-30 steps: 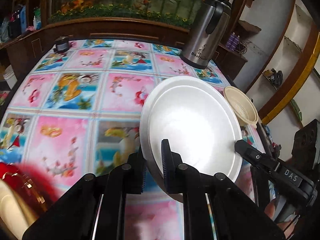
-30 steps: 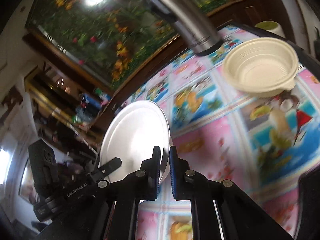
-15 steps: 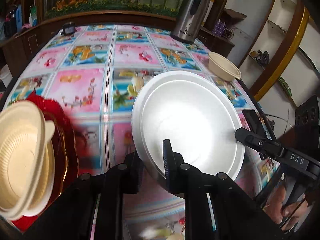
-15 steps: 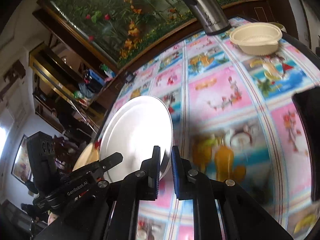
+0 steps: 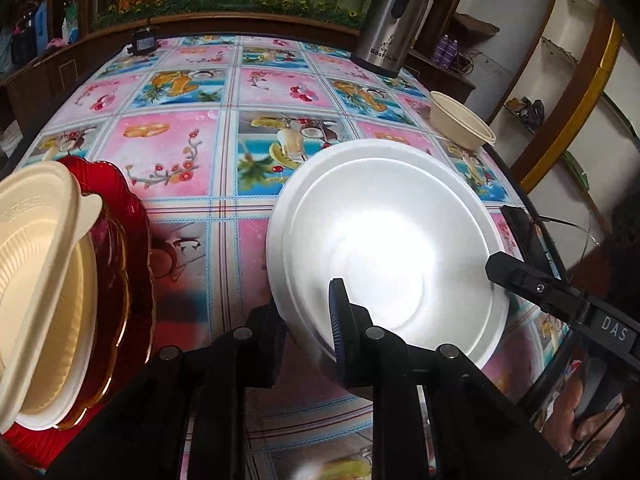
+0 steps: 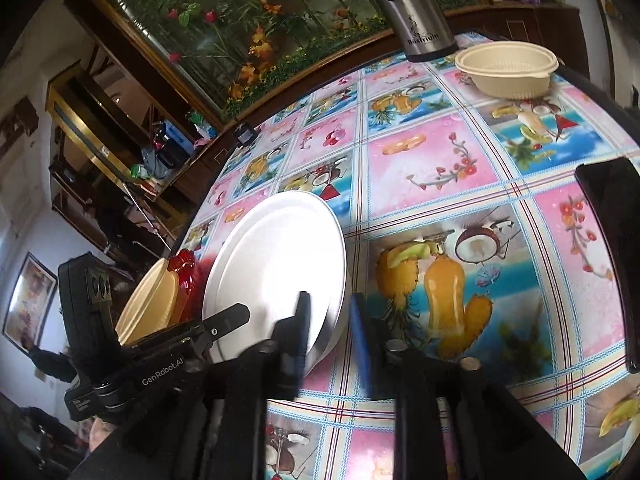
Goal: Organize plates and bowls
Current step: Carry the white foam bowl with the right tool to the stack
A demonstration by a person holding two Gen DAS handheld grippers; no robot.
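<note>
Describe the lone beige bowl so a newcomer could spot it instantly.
Start at the steel thermos standing at the far edge of the fruit-print tablecloth. Just in front of it, near the table's right edge, sits the lone beige bowl, upright and empty. Unlike the beige bowls stacked on the red plate, it stands alone.

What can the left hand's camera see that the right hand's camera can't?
Only the left wrist view shows the inside of the cream bowl on the red plate, and the white wall shelves. Only the right wrist view shows a framed picture and a dark flat object on the table. Both show the white plate, steel flask, far cream bowl and flowery tablecloth.
</note>
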